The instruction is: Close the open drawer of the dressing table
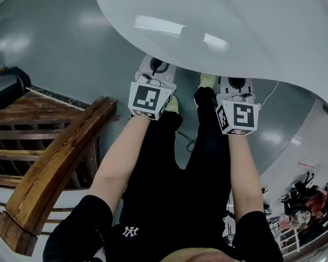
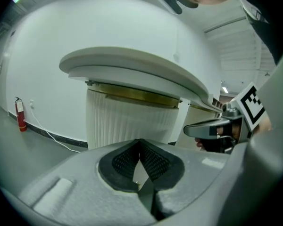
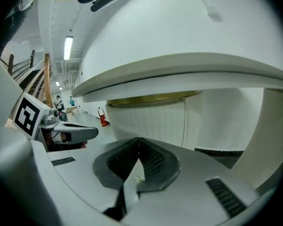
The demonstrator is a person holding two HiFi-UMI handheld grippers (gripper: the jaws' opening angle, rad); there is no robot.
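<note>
The white dressing table's rounded top fills the upper head view, and its edge hides both grippers' jaws there. My left gripper and right gripper are held side by side just below that edge. In the left gripper view the top overhangs a ribbed white front with a gold band; my left gripper is shut and empty, short of the front. The right gripper view shows the same front, with the right gripper shut on nothing. No drawer opening shows plainly.
A wooden stair railing runs close on my left. A black bag lies at the far left on the grey floor. A red fire extinguisher stands by the wall, with a cable along the skirting.
</note>
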